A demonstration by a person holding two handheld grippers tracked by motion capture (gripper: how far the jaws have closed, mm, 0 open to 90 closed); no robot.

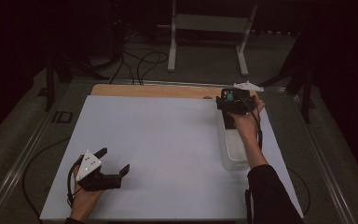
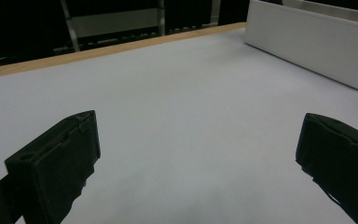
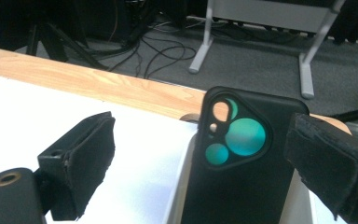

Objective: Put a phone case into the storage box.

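The left tongs (image 1: 115, 162) rest wide open and empty on the white tabletop (image 1: 158, 140). At the far right, the right tongs (image 3: 200, 163) gape around a black phone case (image 3: 242, 172) standing in a white bin (image 1: 233, 156); whether they touch it is unclear.

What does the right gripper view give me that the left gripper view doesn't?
Right gripper view alone: the black phone case with green camera cutouts, standing between the right tool's open jaws, and floor cables. Left gripper view alone: the white bin's long outer wall, and the left tool open over bare mat. Both: the white mat and wooden table edge.
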